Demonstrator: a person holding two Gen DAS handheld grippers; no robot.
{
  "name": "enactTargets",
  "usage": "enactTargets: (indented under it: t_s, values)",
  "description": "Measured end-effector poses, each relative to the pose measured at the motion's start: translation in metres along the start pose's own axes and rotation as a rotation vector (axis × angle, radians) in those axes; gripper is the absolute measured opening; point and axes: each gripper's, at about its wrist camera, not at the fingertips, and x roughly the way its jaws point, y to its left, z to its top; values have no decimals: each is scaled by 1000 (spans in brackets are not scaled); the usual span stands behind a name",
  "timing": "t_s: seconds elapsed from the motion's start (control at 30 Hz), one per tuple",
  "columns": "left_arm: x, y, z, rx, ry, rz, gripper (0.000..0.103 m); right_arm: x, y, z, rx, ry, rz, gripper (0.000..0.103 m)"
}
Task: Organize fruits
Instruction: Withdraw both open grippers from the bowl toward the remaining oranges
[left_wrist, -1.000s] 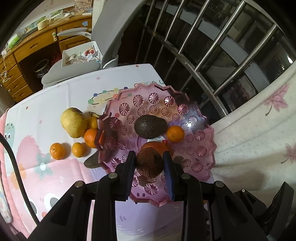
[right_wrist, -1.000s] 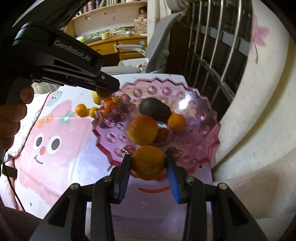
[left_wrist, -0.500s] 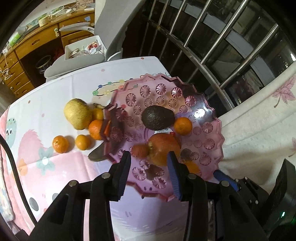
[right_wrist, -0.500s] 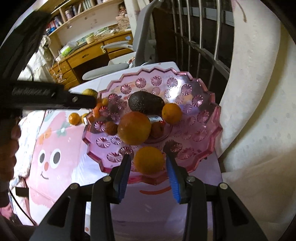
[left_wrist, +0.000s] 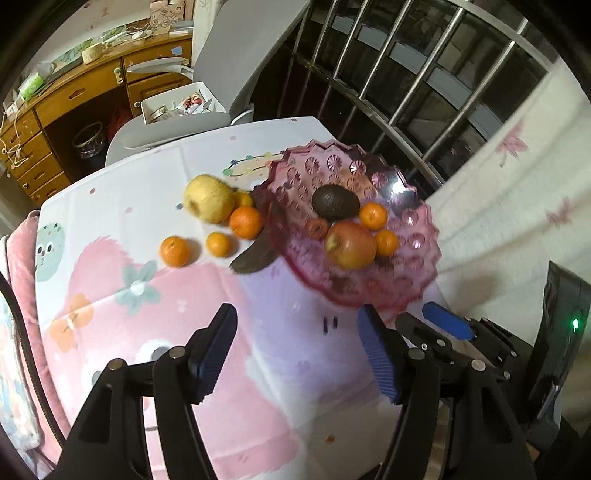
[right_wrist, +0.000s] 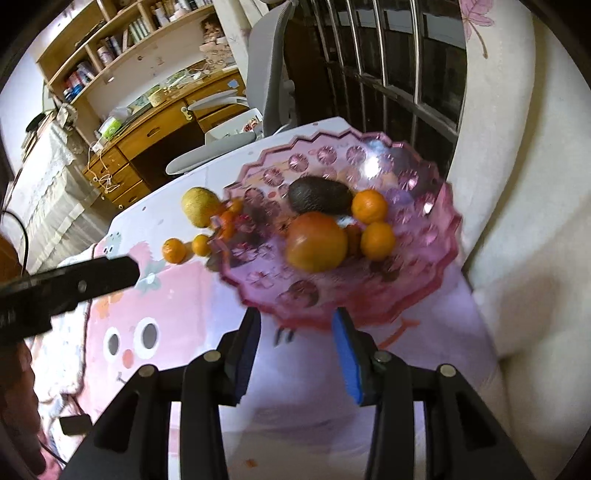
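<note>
Both tools are hanging over the desk (left_wrist: 110, 192) near the pink bowl (left_wrist: 421, 266), and their jaws have just been opening. The left tool (left_wrist: 295, 343) is standing half open and empty; the right tool (right_wrist: 295, 336) is standing narrower, also empty. An avocado (right_wrist: 319, 195), an apple (right_wrist: 316, 242) and oranges (right_wrist: 369, 206) are lying in the bowl, while a pear (left_wrist: 208, 198) and more oranges (left_wrist: 174, 251) are sitting on the desk beside it.

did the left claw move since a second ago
Yes. The left claw has backed off the pink bowl toward the camera side, its jaws have just been opening, nothing between them.
</note>
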Motion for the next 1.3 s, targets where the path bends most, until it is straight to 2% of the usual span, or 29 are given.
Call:
enactTargets:
  t_s: [0.33,0.5,0.53,0.63,0.93,1.3]
  values:
    - [-41,60,-48,62,2,2,66,-10,66,-47,82,23,-23,47]
    - [-53,88,-53,78,-12,24,68,-7,93,-59,120,48,2,47]
    - [-54,93,-52,77,-19,32,71,-6,97,-58,121,48,7,47]
    - [-53,106,-43,59,-25,44,72,-4,112,-55,108,42,25,47]
    - [-20,128,-8,25,-5,96,75,27,138,-32,16,7,36,47]
    - [60,150,29,-80,98,57,76,95,139,8,-51,-98,21,47]
